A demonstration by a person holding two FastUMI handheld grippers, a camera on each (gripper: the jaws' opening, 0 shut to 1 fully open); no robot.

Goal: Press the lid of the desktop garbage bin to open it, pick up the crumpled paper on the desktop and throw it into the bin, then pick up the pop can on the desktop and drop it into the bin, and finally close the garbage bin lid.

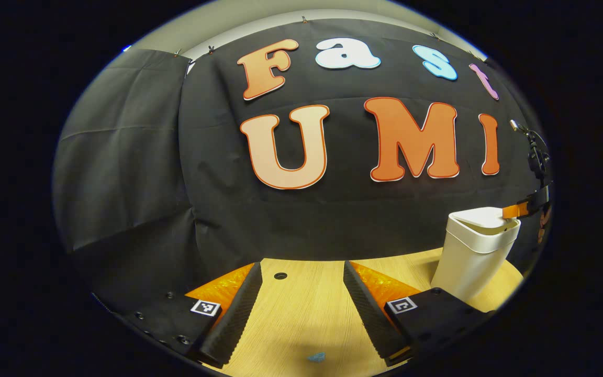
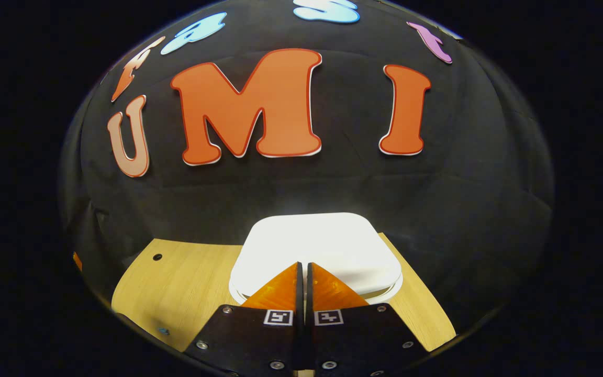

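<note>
1. My right gripper has its two fingers shut tight together, with nothing between them. The tips sit over the near edge of the lid of the white bin. I cannot tell if they touch it or hang just above it.
2. The lid lies flat and closed on the bin. This could be the press that pops it open, or the press that shuts it at the end. The look is the same for both.
3. My left gripper has its fingers spread wide, holding nothing. It hangs over the wooden table, and the bin stands off to its right, well apart.
4. From the left gripper view I see the tip of my right gripper at the bin's top edge.
5. I think the bin is hard, smooth plastic and light, so it may slide or tip. A push down on the lid looks safer than a push from the side.
</note>
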